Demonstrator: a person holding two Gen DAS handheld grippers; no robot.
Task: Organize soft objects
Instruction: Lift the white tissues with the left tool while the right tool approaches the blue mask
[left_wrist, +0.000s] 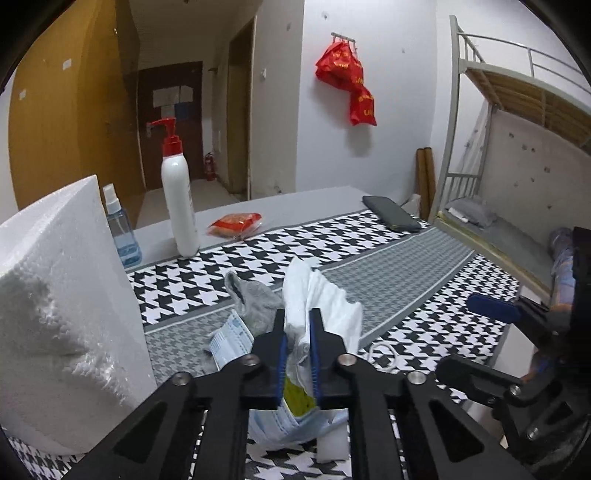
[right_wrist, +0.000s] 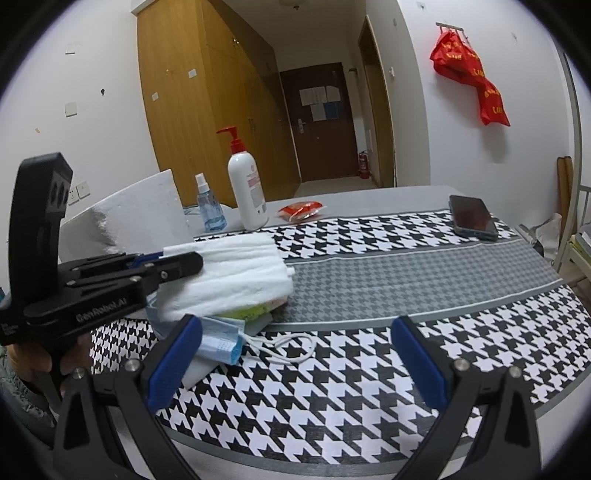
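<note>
My left gripper (left_wrist: 298, 325) clamps the white folded cloth (left_wrist: 321, 299) to stack it on the face masks (right_wrist: 221, 338); my right gripper (right_wrist: 295, 354) waits, jaws spread.

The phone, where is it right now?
The phone lies flat at the table's far right corner in the right wrist view, on the houndstooth cloth, right of the red packet.

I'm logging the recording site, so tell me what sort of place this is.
Probably a dormitory room: a grey metal bunk bed, tall wooden wardrobes along a narrow hallway, and a red fire extinguisher beside the dark entrance door.
</note>
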